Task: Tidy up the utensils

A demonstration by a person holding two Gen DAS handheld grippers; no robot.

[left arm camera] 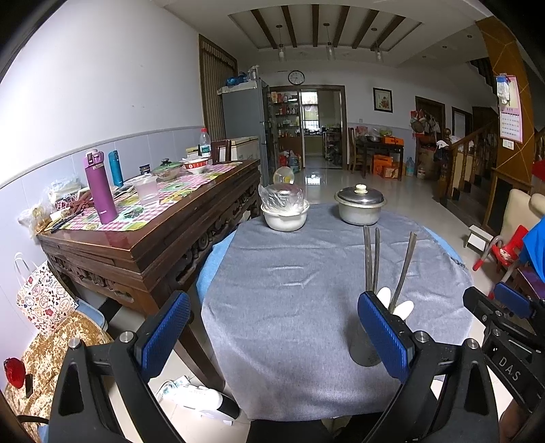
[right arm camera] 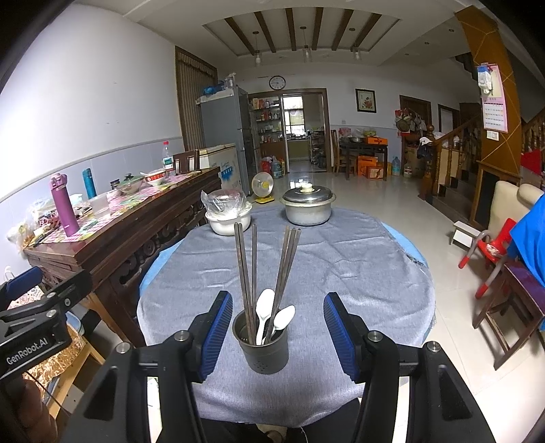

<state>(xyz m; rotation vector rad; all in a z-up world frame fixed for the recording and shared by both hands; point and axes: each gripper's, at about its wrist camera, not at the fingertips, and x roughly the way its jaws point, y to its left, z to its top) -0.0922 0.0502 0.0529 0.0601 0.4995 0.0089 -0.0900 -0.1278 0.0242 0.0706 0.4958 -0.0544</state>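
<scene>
Dark metal perforated utensil holder (right arm camera: 263, 344) stands upright near the edge of the grey-clothed round surface (right arm camera: 340, 265), keeping brown chopsticks (right arm camera: 248, 269) and white plastic spoons (right arm camera: 264, 308) together. Right tongs (right arm camera: 277, 332) flank it, open; left tongs (left arm camera: 272, 335) gape, empty.

Big room with white walls (left arm camera: 102, 68), shiny pale floor (right arm camera: 391, 204), brown beams on the ceiling (right arm camera: 299, 27), round clock (left arm camera: 296, 77) above a doorway, grey fridge (left arm camera: 243, 112), long dark wood table (left arm camera: 153, 231) by the wall, wood stairs (right arm camera: 453, 146), red chair (right arm camera: 490, 248)
</scene>
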